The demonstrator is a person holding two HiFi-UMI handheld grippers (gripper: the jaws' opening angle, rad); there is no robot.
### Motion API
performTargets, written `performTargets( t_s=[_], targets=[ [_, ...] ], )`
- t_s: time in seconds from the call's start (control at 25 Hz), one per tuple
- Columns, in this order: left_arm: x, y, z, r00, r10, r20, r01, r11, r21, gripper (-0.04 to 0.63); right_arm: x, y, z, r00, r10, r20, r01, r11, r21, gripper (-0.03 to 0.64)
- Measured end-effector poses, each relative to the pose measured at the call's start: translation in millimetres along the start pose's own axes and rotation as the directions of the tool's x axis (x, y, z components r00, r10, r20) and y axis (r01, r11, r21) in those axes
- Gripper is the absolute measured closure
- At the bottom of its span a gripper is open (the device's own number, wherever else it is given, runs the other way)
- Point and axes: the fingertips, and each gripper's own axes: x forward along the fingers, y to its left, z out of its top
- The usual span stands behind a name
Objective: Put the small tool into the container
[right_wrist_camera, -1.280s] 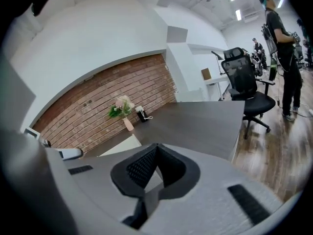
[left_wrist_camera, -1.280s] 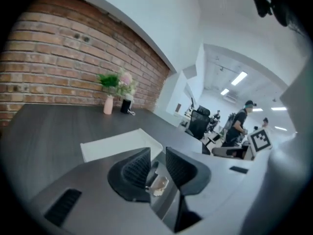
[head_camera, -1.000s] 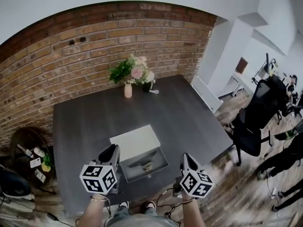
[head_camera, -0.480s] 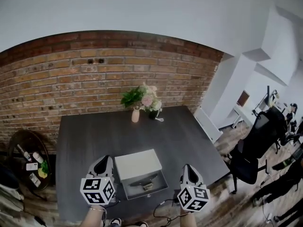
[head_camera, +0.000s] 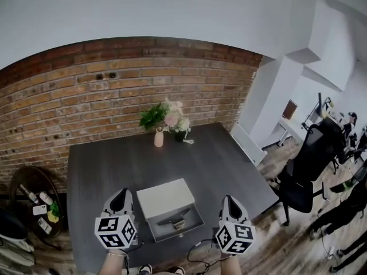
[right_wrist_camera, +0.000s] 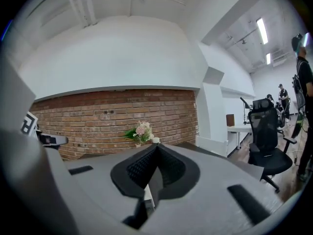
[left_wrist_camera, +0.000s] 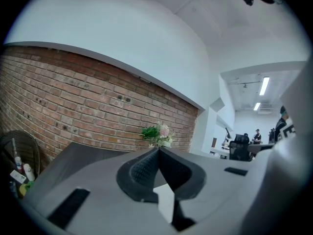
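On the dark table (head_camera: 114, 165) stands a white box (head_camera: 165, 197) with its grey drawer (head_camera: 194, 221) pulled out toward me. A small dark tool (head_camera: 172, 217) lies inside the drawer beside a small brass-coloured piece (head_camera: 179, 225). My left gripper (head_camera: 121, 193) hovers left of the box, apart from it. In the left gripper view, the left gripper (left_wrist_camera: 158, 150) is shut, with nothing between its pads. The right gripper (head_camera: 229, 200) hovers right of the drawer. The right gripper view shows the right gripper (right_wrist_camera: 156, 146) shut and empty too. Both point roughly level toward the brick wall.
A pink vase of flowers (head_camera: 159, 136) and a small dark pot (head_camera: 179, 135) stand at the table's far edge by the brick wall (head_camera: 86, 96). A round side table with bottles (head_camera: 31, 202) is at left, an office chair (head_camera: 304, 171) at right. A cable (head_camera: 198, 246) hangs off the front edge.
The head view has tilted up, so more wall shows. The left gripper has drawn away from the drawer's left side. Both grippers have lifted to point level.
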Motion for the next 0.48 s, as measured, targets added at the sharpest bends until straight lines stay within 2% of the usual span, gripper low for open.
performTargets(
  t_s=[0.48],
  targets=[
    [-1.3, 5.9, -10.0, 1.0, -0.001, -0.027, 0.002, 1.0, 0.02, 0.591, -1.0, 4.8, -8.9, 0.999, 0.024, -0.022, -0.023, 0.999, 0.042, 0.617]
  ],
)
